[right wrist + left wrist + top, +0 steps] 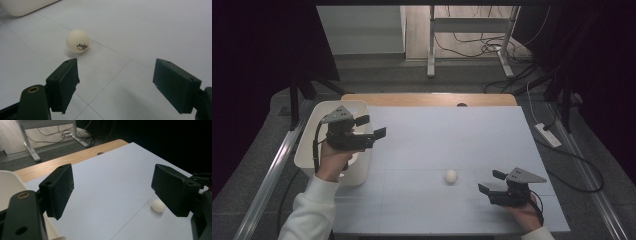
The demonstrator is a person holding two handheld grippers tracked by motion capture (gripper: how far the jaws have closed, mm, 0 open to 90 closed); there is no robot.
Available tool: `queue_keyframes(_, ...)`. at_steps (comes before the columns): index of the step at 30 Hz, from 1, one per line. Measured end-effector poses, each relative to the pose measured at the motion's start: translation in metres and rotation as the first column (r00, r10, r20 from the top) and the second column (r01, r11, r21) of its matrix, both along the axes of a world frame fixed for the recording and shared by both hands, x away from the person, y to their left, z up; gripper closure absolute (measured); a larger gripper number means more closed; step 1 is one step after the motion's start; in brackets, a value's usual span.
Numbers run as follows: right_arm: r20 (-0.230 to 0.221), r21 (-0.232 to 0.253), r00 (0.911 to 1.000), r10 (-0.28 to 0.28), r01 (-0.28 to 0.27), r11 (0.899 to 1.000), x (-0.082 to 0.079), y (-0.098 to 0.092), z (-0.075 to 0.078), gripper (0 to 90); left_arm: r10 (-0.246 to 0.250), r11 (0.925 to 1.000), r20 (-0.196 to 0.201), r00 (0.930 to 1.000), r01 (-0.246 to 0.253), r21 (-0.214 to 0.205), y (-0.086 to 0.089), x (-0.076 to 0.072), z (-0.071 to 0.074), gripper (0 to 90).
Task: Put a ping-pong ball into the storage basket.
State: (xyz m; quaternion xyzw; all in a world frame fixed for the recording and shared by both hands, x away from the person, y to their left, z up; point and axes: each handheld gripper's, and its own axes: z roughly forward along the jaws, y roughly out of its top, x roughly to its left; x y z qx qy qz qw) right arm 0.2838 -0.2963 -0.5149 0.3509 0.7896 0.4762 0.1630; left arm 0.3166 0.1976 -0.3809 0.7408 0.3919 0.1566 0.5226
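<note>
We have the ball lying free on the desk, just ahead of our right gripper. Its jaws are open and empty; we centre them around the ball before closing gently.

The ball lies on the desk, well right of the bin at the desk's left edge. Right tool sits just right of the ball; left tool hovers apparently over the bin's right rim.
</note>
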Motion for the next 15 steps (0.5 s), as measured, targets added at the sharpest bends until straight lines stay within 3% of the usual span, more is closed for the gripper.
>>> queue_keyframes(7,0.004,0.005,1.0000,-0.006,0.006,1.000,0.000,-0.002,0.001,20.7,-0.038,0.9993,-0.001,0.9993,0.038,-0.008,-0.015,-0.002,-0.004,18.9)
queue_keyframes(9,0.003,0.004,1.0000,-0.004,0.004,1.000,0.000,-0.002,0.001,20.6,-0.071,0.9967,-0.009,0.9975,0.070,-0.040,-0.019,-0.004,-0.005,19.0)
queue_keyframes(15,0.000,0.011,1.0000,-0.008,0.008,1.000,0.001,-0.001,0.001,20.6,-0.081,0.9964,-0.005,0.9967,0.081,-0.023,-0.028,-0.011,-0.008,19.0)
